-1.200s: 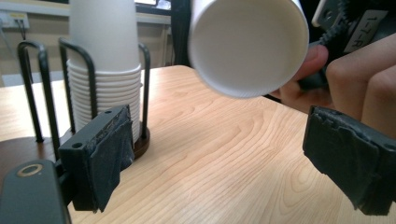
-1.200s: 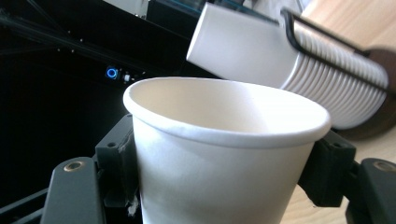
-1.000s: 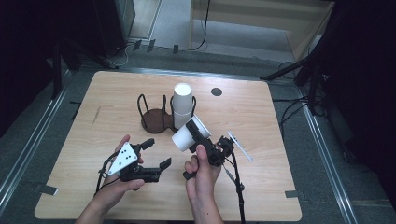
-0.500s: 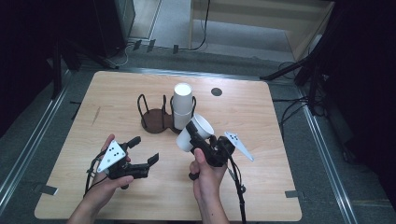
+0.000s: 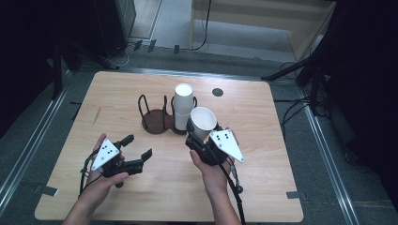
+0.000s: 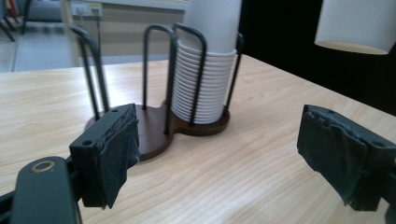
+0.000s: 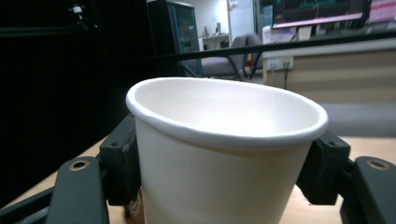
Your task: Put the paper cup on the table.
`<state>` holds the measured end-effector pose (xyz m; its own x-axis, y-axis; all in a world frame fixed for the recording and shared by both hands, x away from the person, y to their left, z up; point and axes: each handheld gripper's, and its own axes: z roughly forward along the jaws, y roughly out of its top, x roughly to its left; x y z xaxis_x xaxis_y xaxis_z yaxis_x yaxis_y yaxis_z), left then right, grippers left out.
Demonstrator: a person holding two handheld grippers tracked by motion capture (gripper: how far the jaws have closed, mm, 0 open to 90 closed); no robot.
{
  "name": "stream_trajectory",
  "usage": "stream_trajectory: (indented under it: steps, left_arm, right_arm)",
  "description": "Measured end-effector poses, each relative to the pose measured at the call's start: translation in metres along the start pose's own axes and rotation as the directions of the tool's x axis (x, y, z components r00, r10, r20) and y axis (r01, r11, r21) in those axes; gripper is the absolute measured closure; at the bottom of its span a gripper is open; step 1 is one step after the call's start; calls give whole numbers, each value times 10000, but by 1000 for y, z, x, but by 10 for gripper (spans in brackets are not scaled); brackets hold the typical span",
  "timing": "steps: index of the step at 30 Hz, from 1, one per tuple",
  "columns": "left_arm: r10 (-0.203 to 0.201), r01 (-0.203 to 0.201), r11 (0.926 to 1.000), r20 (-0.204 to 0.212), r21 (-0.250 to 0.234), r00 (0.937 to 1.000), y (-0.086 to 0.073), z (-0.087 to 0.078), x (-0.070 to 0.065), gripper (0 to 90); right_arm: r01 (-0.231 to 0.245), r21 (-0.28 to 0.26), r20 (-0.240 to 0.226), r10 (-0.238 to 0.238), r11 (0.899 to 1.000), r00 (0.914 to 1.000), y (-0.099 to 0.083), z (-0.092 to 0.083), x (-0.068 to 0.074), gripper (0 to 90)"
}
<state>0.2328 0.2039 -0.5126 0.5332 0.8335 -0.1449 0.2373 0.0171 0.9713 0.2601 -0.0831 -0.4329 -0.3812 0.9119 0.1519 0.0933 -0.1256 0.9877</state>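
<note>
The right claw (image 5: 199, 136) is clamped on a white cup (image 5: 202, 123) whose base is hidden, while the left claw (image 5: 137, 151) hangs apart, empty, above the counter (image 5: 263, 154).

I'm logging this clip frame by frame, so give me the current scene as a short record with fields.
surface: wooden table
holder: dark wire cup holder with two bays, standing mid-table
stack: white paper cups nested upside down in one bay; the other bay empty
left gripper: open, holding nothing, low over the table
right gripper: shut on a single paper cup, mouth up, beside the stack
hands: one on each gripper
</note>
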Motion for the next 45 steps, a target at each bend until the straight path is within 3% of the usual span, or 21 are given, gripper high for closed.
stream_trajectory:
  steps: [4, 8, 10, 12, 14, 19, 26, 31, 35, 39, 45]
  left_arm:
    - [-150, 147, 9999, -581, -61, 9982, 1, -4, 10, 107]
    - [143, -143, 9999, -956, 17, 9953, 1, -5, 13, 75]
    - [157, -151, 9999, -1131, 60, 9935, 1, -5, 14, 71]
    - [95, -77, 9999, -1267, 149, 9919, 0, -4, 17, 54]
    - [95, -64, 9997, -1401, 225, 9901, 0, -5, 19, 54]
    - [-187, 222, 9995, -1582, 204, 9872, 1, -8, 27, 54]
    - [-389, 412, 9991, -1851, 89, 9819, 2, -14, 37, 54]
    - [-392, 426, 9990, -2115, 118, 9766, 2, -18, 44, 54]
    - [-423, 471, 9988, -2363, 146, 9708, 1, -22, 49, 54]
    - [-567, 601, 9982, -2477, 59, 9672, 1, -26, 55, 54]
    - [-742, 749, 9972, -2600, -72, 9628, 1, -31, 61, 54]
  right_arm:
    - [870, 90, 444, -873, 9962, 9952, 2, 3, -10, 281]
    - [1030, 155, 697, -1038, 9946, 9921, 3, 7, -22, 283]
    - [1118, 88, 623, -1121, 9937, 9917, 2, 9, -25, 293]
    - [1128, -395, -88, -1133, 9928, 9935, 1, 12, -31, 303]
    - [1203, -532, -318, -1221, 9913, 9920, -1, 15, -36, 308]
    - [1822, -375, -93, -1827, 9825, 9831, -5, 28, -46, 307]
    - [2138, -535, 333, -2123, 9754, 9766, -12, 45, -64, 307]
    - [1989, -396, 672, -1960, 9792, 9783, -20, 61, -79, 306]
    - [2258, -626, 1188, -2174, 9722, 9688, -27, 72, -94, 303]
    - [1933, -472, 1008, -1878, 9800, 9770, -33, 82, -107, 298]
    - [1548, -206, 1389, -1505, 9877, 9788, -45, 95, -125, 294]
